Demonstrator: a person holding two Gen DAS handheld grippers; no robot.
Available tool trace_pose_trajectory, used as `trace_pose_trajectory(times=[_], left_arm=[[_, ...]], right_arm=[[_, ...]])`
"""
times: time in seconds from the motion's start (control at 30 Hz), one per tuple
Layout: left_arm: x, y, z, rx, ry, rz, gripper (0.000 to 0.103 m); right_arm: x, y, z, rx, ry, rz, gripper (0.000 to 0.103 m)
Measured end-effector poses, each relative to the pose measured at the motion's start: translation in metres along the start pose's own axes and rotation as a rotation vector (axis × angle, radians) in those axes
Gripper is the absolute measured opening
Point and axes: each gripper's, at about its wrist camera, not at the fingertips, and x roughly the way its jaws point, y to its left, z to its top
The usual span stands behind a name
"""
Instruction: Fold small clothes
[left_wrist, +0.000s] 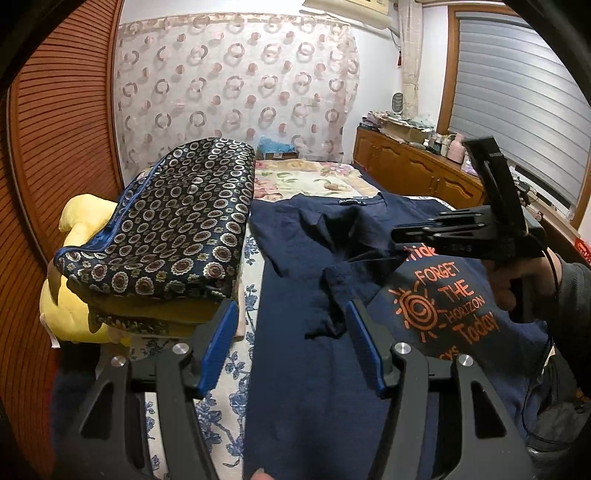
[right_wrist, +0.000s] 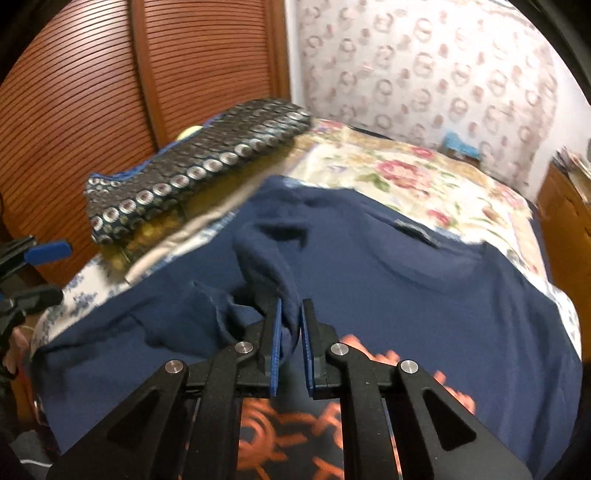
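Observation:
A navy T-shirt with an orange sun print lies spread on the bed, its upper left part rumpled. My right gripper is shut on a raised fold of the shirt's navy cloth near the sleeve. In the left wrist view that right gripper, held by a hand, hangs above the shirt's chest. My left gripper stands open over the shirt's left edge with nothing between its blue pads. It also shows at the left edge of the right wrist view.
A folded dark quilt with a ring pattern lies on a yellow pillow just left of the shirt. A floral sheet covers the bed. A slatted wooden wardrobe stands at the left, a wooden cabinet at the right.

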Motion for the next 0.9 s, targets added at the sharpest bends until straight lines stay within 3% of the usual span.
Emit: trace_pose_trajectory(times=[0.07, 0.1, 0.2, 0.43, 0.83, 0.9], left_arm=[[0.001, -0.002, 0.0, 0.0, 0.0, -0.002, 0.06], [0.001, -0.003, 0.0, 0.001, 0.0, -0.003, 0.06], [0.002, -0.006, 0.0, 0.008, 0.003, 0.0, 0.06], [0.0, -0.008, -0.002, 0.016, 0.005, 0.01, 0.06], [0.0, 0.004, -0.009, -0.025, 0.009, 0.023, 0.06], [0.0, 0.005, -0.011, -0.028, 0.011, 0.023, 0.06]], right_arm=[[-0.005, -0.003, -0.004, -0.003, -0.003, -0.065, 0.023], [-0.008, -0.004, -0.005, -0.004, -0.011, -0.075, 0.03], [-0.013, -0.001, -0.002, -0.01, -0.041, -0.078, 0.041], [0.0, 0.024, 0.008, -0.034, -0.043, 0.029, 0.041], [0.049, 0.068, 0.007, -0.099, 0.072, 0.126, 0.041], [0.053, 0.072, 0.004, -0.125, 0.087, 0.114, 0.031]])
